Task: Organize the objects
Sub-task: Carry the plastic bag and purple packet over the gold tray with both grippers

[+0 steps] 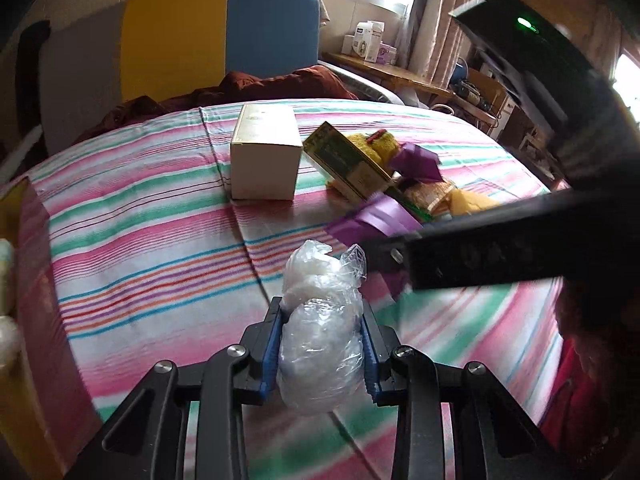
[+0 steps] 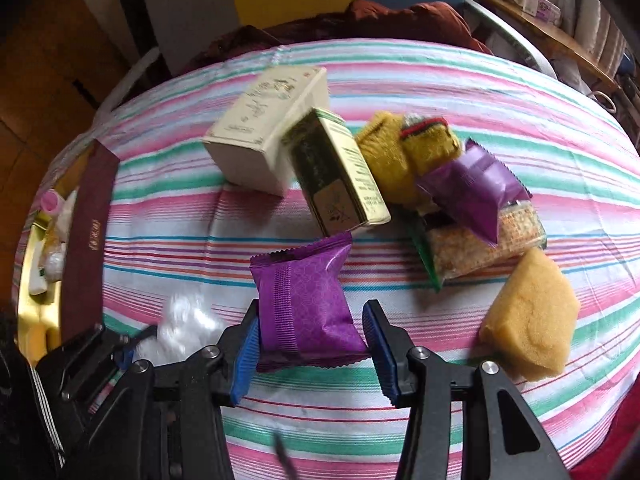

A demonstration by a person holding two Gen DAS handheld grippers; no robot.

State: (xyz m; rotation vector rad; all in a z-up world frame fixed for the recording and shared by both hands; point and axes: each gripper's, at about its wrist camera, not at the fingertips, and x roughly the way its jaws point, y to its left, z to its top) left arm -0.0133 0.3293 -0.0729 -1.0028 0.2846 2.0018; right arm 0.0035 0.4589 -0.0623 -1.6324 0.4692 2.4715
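A crumpled clear plastic bag [image 1: 320, 332] sits between the blue pads of my left gripper [image 1: 322, 306], which is shut on it just above the striped cloth [image 1: 140, 240]. In the right wrist view, a purple snack packet [image 2: 308, 304] stays sharp while the table behind it blurs. My right gripper [image 2: 312, 307] is shut on this packet, with a pad [image 2: 246, 352] against each side. The left gripper [image 2: 120, 352] and its bag [image 2: 188, 324] show at the lower left of that view. The right gripper [image 1: 480, 248] crosses the left wrist view as a dark bar.
Further back lie a white box [image 2: 260, 136], a green-gold box [image 2: 336, 176], a yellow plush [image 2: 400, 148], a second purple packet [image 2: 476, 188], a cracker packet [image 2: 480, 248] and a yellow sponge [image 2: 528, 316]. At the left stands a maroon-walled box [image 2: 88, 240] with small items.
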